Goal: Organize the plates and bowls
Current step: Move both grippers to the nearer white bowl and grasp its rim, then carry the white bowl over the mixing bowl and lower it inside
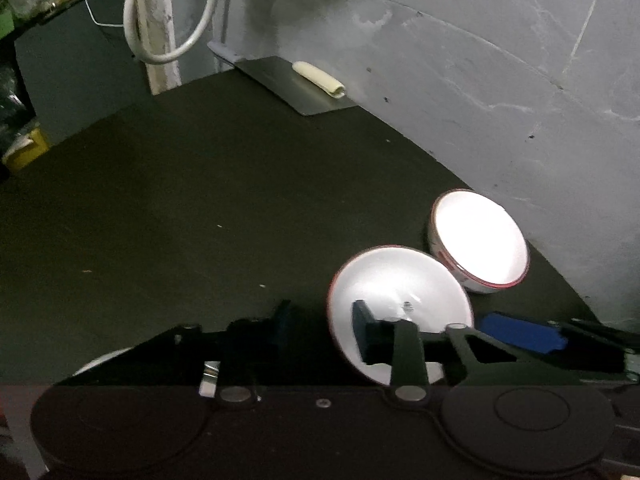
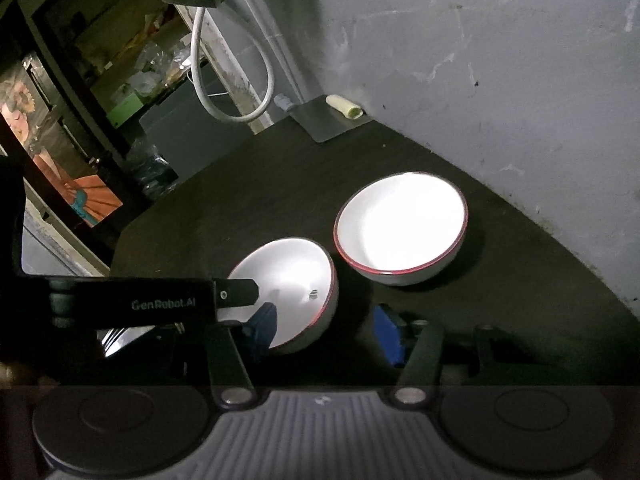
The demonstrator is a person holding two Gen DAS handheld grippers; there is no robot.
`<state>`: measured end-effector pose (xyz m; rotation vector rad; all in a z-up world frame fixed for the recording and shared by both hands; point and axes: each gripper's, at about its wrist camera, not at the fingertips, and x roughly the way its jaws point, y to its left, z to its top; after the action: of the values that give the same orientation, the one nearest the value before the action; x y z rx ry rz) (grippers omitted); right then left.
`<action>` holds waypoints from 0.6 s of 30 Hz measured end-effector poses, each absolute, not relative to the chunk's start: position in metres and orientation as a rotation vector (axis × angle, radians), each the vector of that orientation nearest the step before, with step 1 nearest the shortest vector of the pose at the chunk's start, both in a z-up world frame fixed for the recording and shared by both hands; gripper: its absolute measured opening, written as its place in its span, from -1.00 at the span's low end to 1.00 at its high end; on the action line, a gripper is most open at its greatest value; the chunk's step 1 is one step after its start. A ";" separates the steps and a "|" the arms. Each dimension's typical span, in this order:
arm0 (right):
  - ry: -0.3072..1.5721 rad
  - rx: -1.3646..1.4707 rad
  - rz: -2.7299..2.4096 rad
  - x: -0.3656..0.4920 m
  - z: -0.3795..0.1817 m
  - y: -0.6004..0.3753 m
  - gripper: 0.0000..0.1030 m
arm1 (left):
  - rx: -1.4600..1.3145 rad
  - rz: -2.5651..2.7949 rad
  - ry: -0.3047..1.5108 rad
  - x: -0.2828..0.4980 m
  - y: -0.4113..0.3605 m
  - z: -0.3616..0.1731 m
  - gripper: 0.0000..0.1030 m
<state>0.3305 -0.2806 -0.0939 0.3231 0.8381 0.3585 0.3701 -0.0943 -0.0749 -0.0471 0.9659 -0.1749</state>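
Note:
Two white bowls with red rims are on a dark table. The far bowl [image 2: 400, 224] [image 1: 478, 240] stands upright near the wall. The near bowl [image 2: 292, 284] [image 1: 400, 304] is tilted on its side, lifted at one edge. My left gripper [image 1: 324, 328] is open, its right finger inside the tilted bowl's mouth. My right gripper [image 2: 324, 328] is open, with the tilted bowl's rim between its blue pads; its left pad [image 2: 264, 324] sits inside the bowl. The left gripper's black arm [image 2: 152, 304] shows in the right wrist view.
A grey wall runs along the right. A metal sheet [image 1: 288, 84] with a pale roll [image 1: 320, 79] on it lies at the table's far edge. A white hose [image 1: 168, 20] hangs at the back. Cluttered shelves stand far left.

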 end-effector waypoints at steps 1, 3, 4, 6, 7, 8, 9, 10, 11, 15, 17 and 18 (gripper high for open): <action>0.843 0.334 0.360 0.331 -0.095 -0.280 0.14 | -0.060 -0.196 0.967 0.369 -0.094 -0.076 -0.71; 0.849 0.344 0.366 0.333 -0.095 -0.280 -0.09 | -0.080 -0.204 0.975 0.370 -0.094 -0.078 -0.74; 0.854 0.343 0.368 0.334 -0.095 -0.279 -0.16 | -0.084 -0.205 0.978 0.370 -0.093 -0.079 -0.75; 0.863 0.343 0.368 0.334 -0.096 -0.278 -0.35 | -0.097 -0.203 0.978 0.370 -0.092 -0.079 -0.78; 0.867 0.349 0.369 0.335 -0.097 -0.278 -0.40 | -0.103 -0.201 0.979 0.369 -0.092 -0.079 -0.82; 0.869 0.356 0.373 0.335 -0.097 -0.278 -0.46 | -0.111 -0.202 0.980 0.369 -0.091 -0.078 -0.85; 0.872 0.362 0.374 0.335 -0.097 -0.278 -0.47 | -0.124 -0.204 0.982 0.368 -0.090 -0.078 -0.85; 0.875 0.364 0.368 0.334 -0.097 -0.278 -0.47 | -0.135 -0.206 0.985 0.367 -0.089 -0.077 -0.85; 0.882 0.366 0.362 0.334 -0.096 -0.278 -0.47 | -0.140 -0.209 0.984 0.367 -0.088 -0.076 -0.85; 0.898 0.382 0.353 0.327 -0.093 -0.277 -0.47 | -0.140 -0.216 0.968 0.358 -0.087 -0.068 -0.85; 0.887 0.381 0.357 0.323 -0.088 -0.277 -0.48 | -0.144 -0.222 0.957 0.351 -0.085 -0.063 -0.85; 0.878 0.384 0.359 0.319 -0.084 -0.278 -0.50 | -0.149 -0.225 0.951 0.347 -0.084 -0.059 -0.85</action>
<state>0.3189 -0.2781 -0.0843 0.3836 0.8779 0.3589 0.3472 -0.0841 -0.0590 -0.1495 0.9512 -0.2252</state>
